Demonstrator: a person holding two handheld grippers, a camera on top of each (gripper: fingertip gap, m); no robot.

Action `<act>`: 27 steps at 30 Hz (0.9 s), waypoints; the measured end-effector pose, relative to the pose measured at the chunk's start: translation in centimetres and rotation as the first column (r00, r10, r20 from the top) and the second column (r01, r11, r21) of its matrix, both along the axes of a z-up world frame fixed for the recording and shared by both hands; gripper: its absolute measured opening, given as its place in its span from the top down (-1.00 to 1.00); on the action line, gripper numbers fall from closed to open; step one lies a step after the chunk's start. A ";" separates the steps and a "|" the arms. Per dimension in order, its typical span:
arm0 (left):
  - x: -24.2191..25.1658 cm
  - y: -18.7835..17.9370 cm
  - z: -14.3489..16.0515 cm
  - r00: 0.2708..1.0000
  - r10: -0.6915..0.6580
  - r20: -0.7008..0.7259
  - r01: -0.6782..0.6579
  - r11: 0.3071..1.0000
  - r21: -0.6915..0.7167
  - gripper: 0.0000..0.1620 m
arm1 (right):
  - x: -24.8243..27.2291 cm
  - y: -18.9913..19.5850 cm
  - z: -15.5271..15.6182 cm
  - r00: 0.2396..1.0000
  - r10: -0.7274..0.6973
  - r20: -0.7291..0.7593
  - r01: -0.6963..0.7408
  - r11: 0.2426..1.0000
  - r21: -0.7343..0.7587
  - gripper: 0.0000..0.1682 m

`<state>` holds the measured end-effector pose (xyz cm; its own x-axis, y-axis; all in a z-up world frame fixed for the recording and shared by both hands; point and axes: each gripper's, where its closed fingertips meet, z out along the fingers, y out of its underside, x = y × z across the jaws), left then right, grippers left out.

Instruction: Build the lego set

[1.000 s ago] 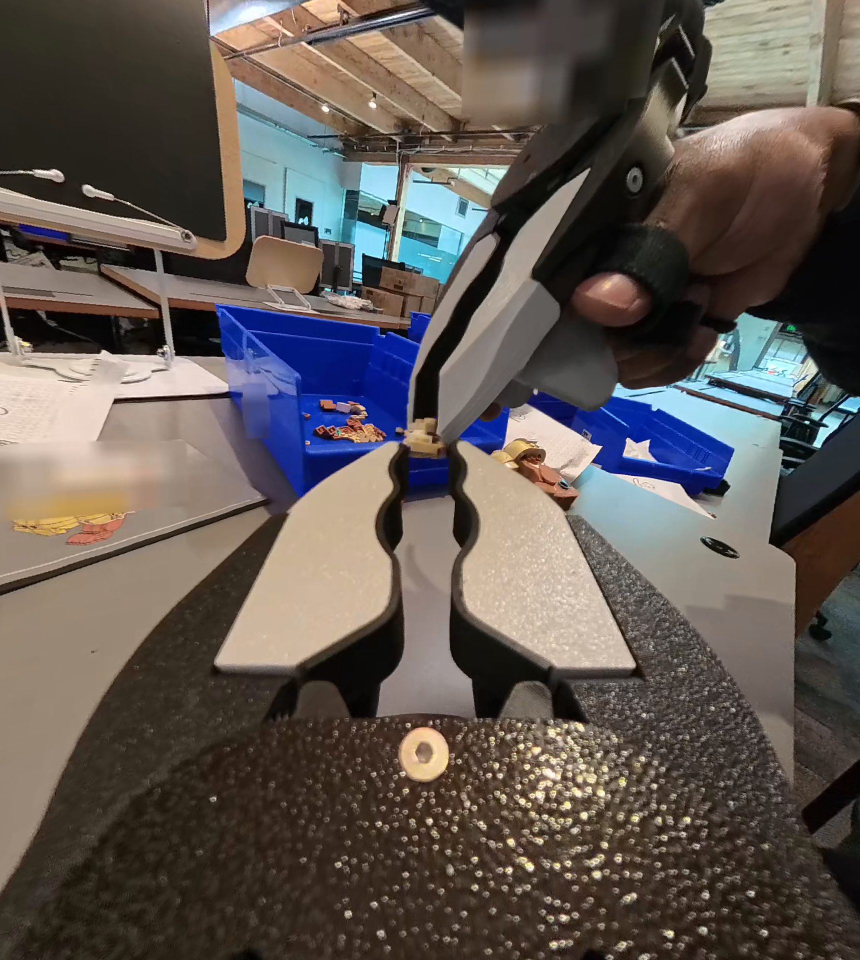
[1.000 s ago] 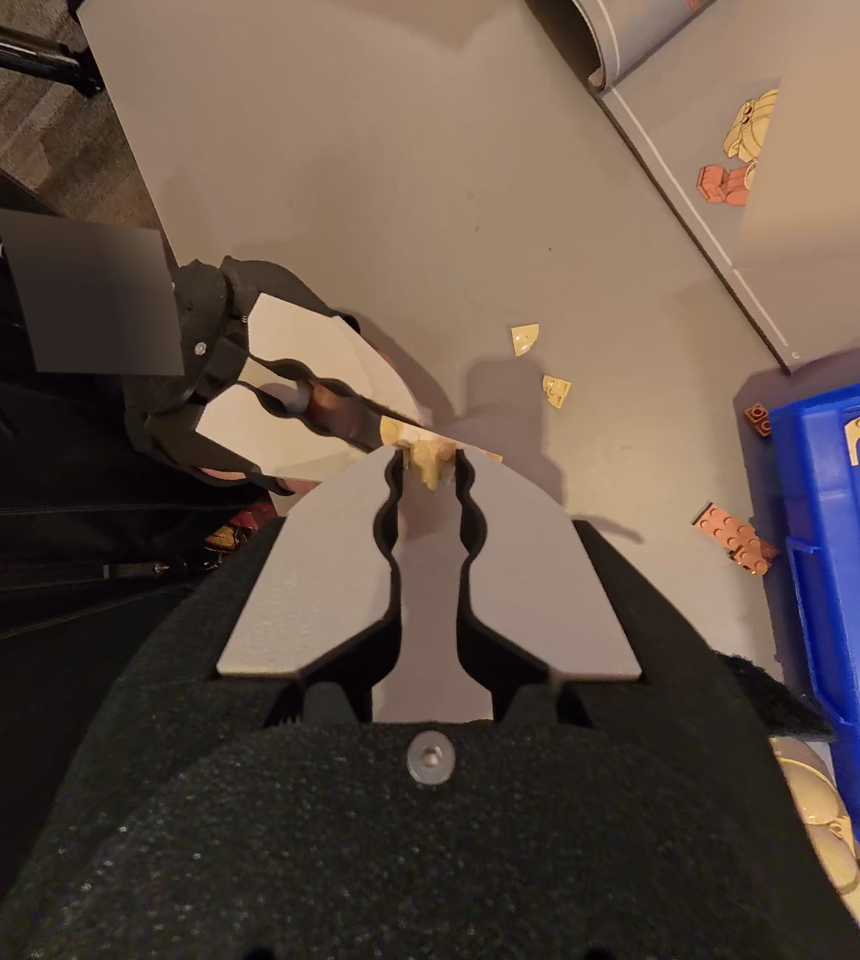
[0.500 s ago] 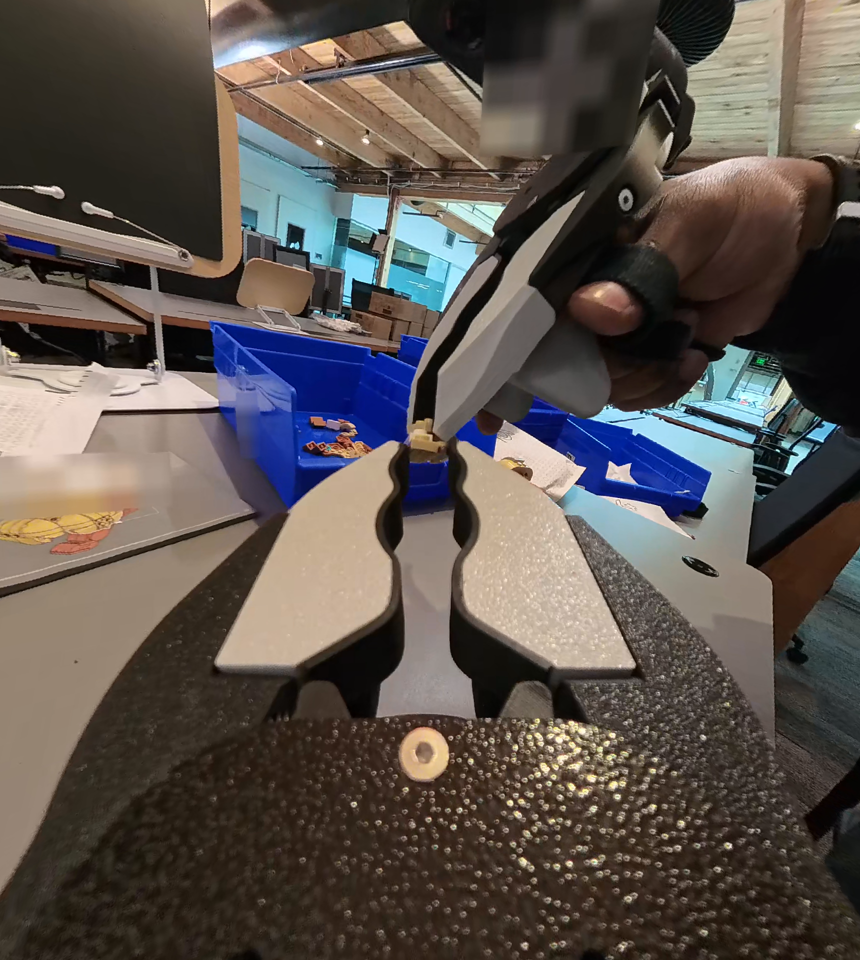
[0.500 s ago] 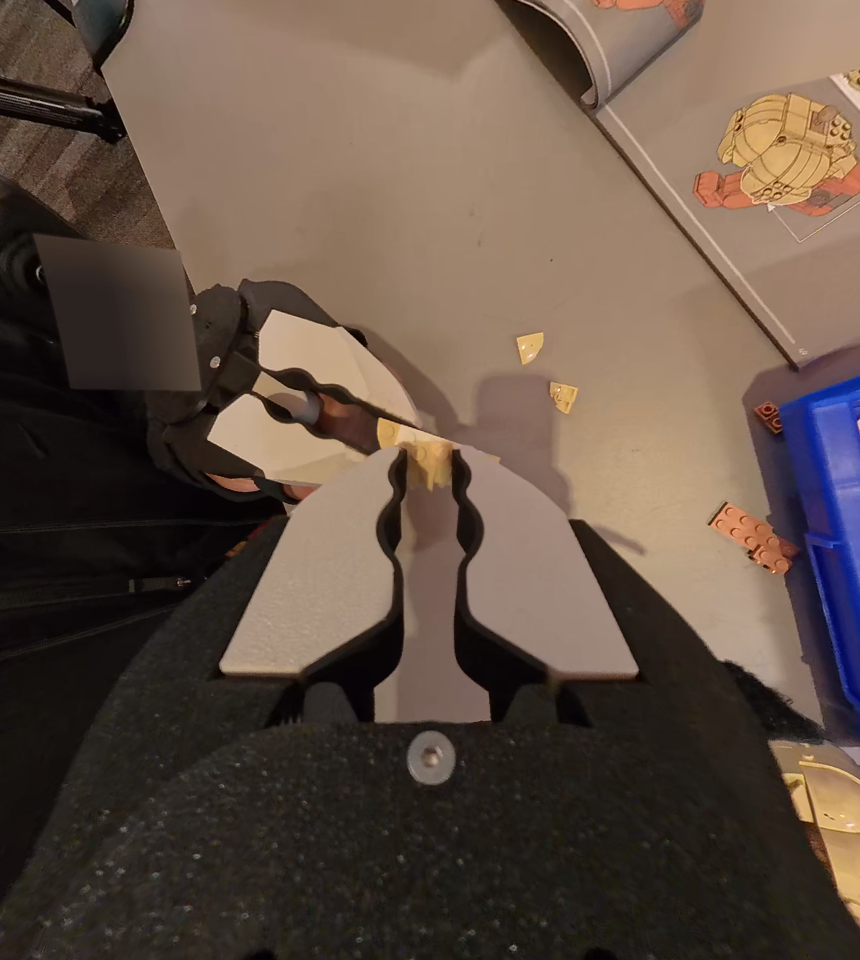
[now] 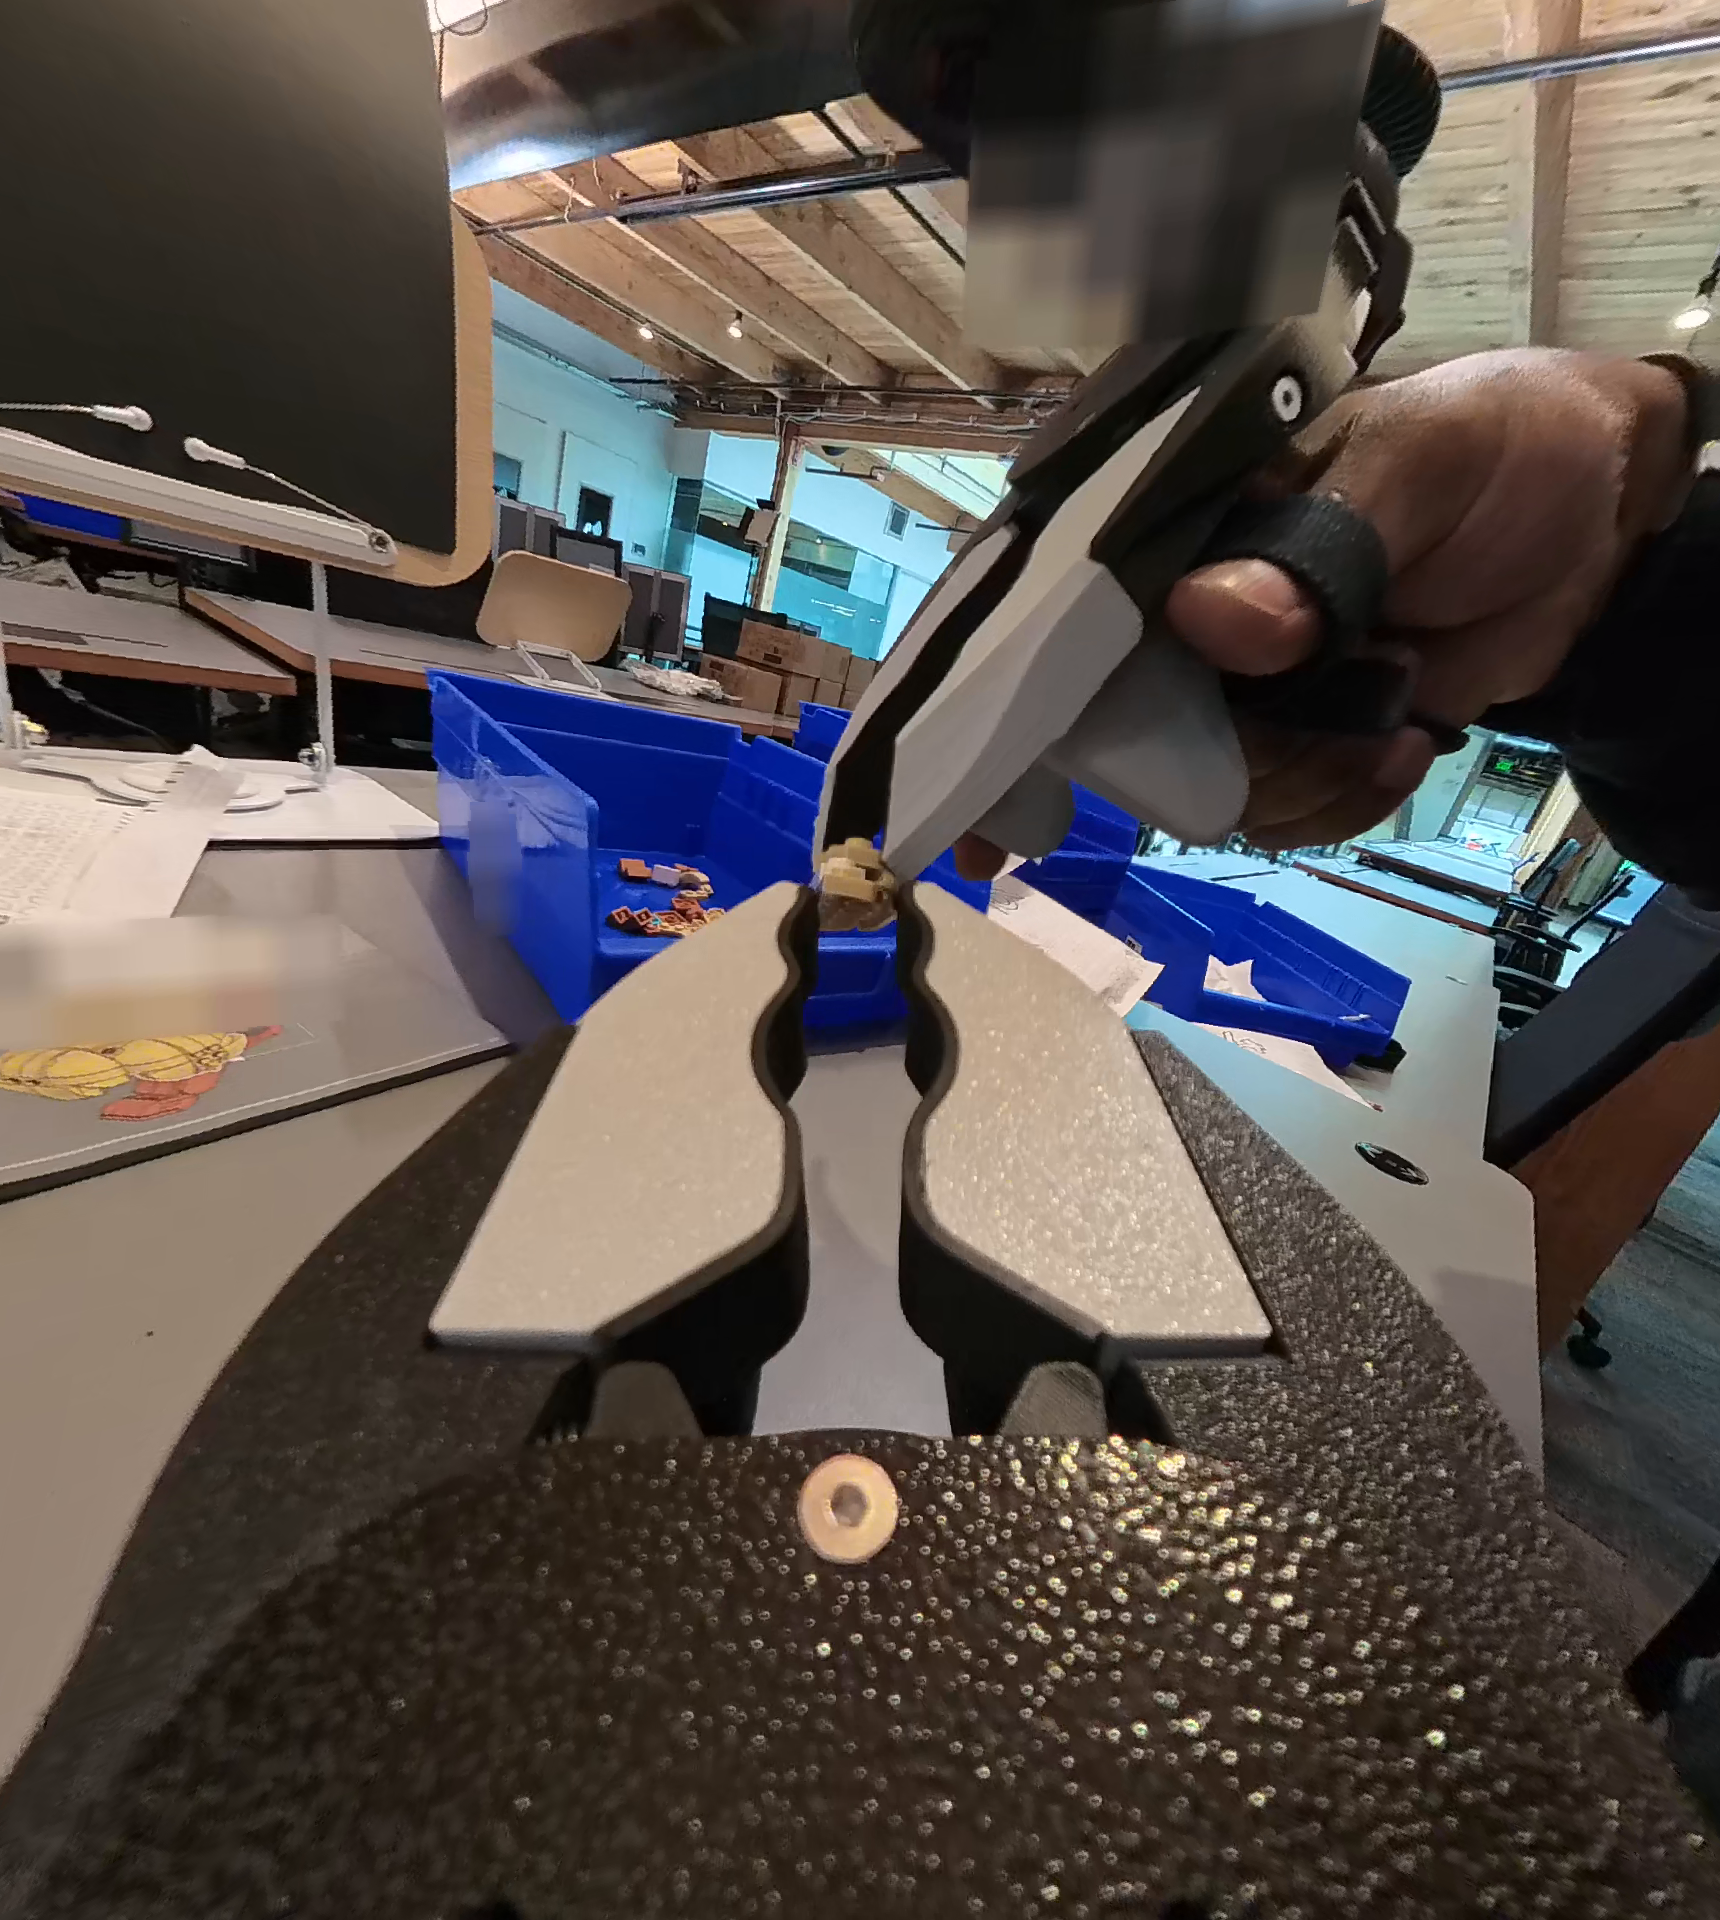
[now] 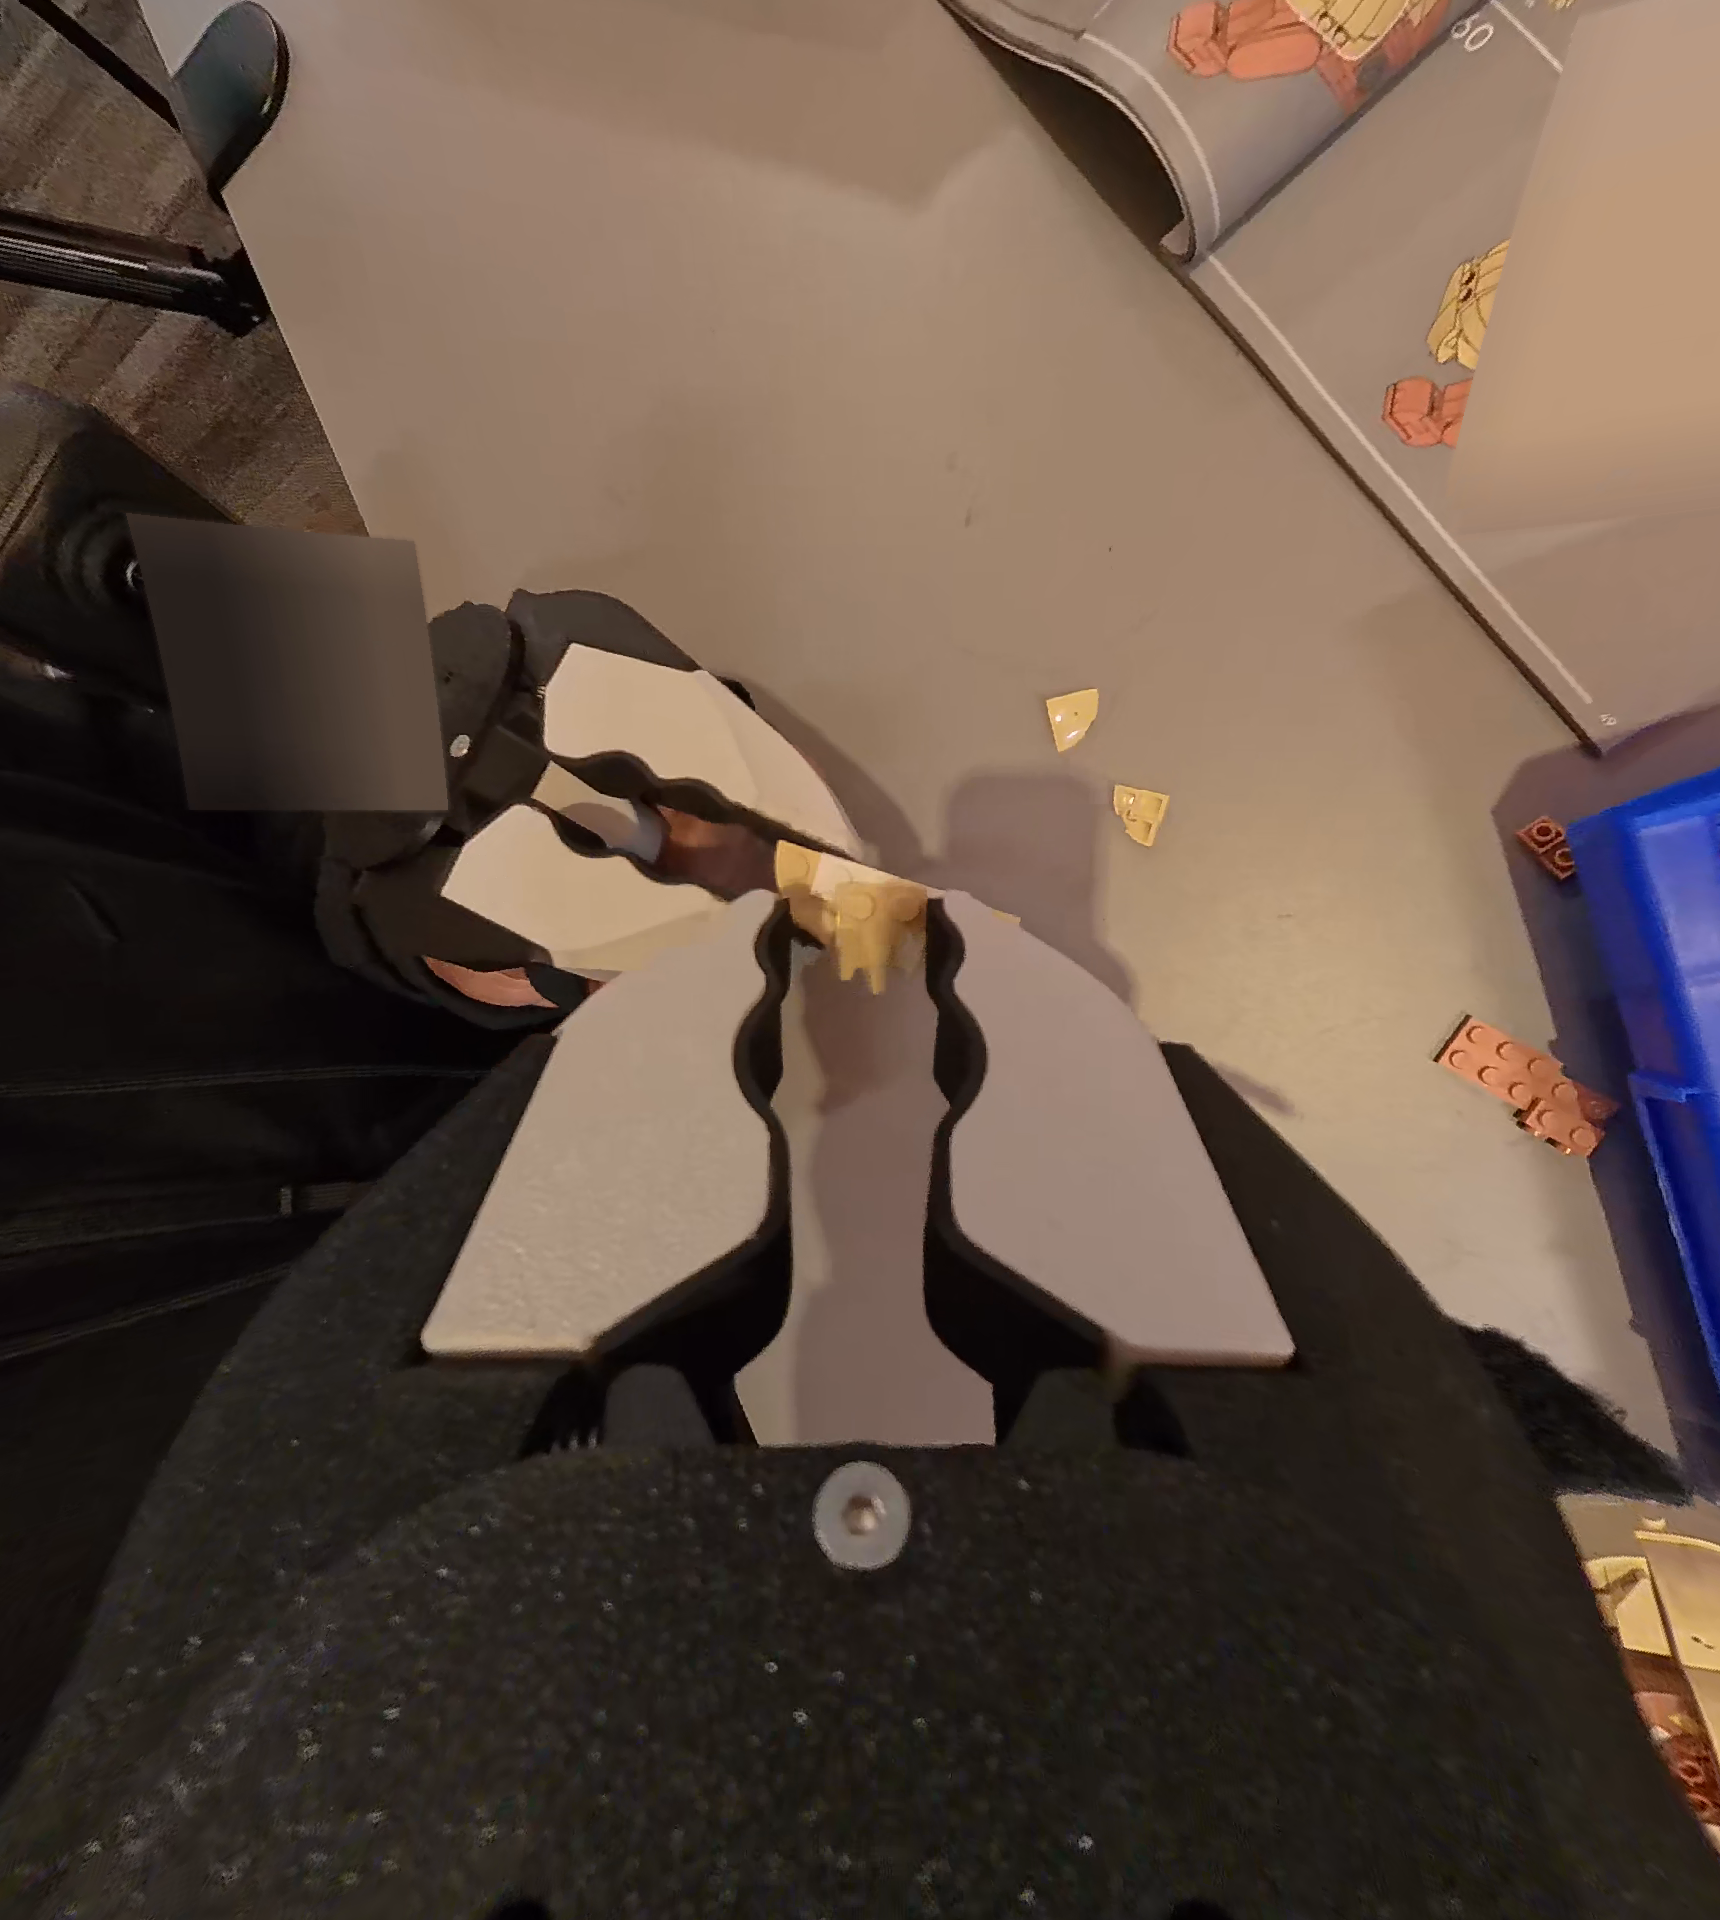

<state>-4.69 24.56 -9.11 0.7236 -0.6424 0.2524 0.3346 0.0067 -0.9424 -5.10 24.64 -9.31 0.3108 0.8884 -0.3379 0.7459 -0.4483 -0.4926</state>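
A small tan lego assembly (image 5: pixel 851 883) is held in the air above the grey table between both grippers. My left gripper (image 5: pixel 851 909) is shut on its lower part. My right gripper (image 5: pixel 861 847) comes down from the upper right, held by a hand, and its tips are closed on the top of the assembly. In the right wrist view my right gripper (image 6: pixel 856 920) is shut on the tan assembly (image 6: pixel 866 925). There the left gripper (image 6: pixel 799 868) reaches in from the left and grips the same assembly. The contact faces are hidden by the fingers.
A blue bin (image 5: pixel 648 790) with brown pieces stands behind, and more blue bins to its right. The instruction booklet (image 6: pixel 1458 260) lies open. Two loose tan pieces (image 6: pixel 1072 717) and a brown plate (image 6: pixel 1521 1081) lie near a blue bin (image 6: pixel 1718 1039). A partly built tan model (image 6: pixel 1718 1662) sits at bottom right. My two grippers' fingertips are within a few centimetres of each other.
Both grippers stay closed on the tan assembly. The pair has shifted only slightly over the table, and the left wrist view has turned a little.
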 end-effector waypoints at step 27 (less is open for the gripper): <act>0.2 -0.7 1.0 0.987 -0.092 0.129 0.087 0.995 0.042 0.83 | -0.7 -1.0 1.0 0.996 0.028 -0.086 -0.023 0.999 0.049 0.55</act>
